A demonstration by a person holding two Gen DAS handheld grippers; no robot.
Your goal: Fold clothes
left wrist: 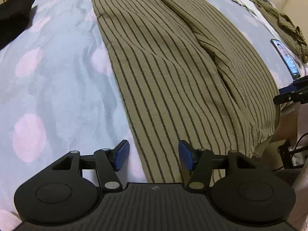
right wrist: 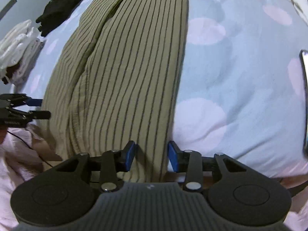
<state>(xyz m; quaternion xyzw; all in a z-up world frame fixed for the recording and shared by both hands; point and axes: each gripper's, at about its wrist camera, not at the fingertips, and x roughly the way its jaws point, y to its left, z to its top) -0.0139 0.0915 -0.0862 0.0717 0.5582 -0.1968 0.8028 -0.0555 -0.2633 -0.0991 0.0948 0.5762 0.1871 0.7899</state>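
Both grippers point steeply down at the near end of the long olive-green dark-striped cloth garment [left wrist: 173, 67], which lies flat on the pale blue pink-dotted bedsheet [left wrist: 57, 77]. Left gripper [left wrist: 153, 156]: jaws apart, straddling the garment's left edge, pads not pressing. Right gripper [right wrist: 151, 156]: jaws parted, right-hand edge between them, no grip seen.

Striped garment [left wrist: 173, 73]: its far end runs off the top edge in both views, so we cannot see its full length.
Phone [left wrist: 286, 57]: beside the striped garment; its screen is too small for us to read, and the right wrist view cuts it off.
Black cloth [left wrist: 13, 9]: cropped at the left edge.
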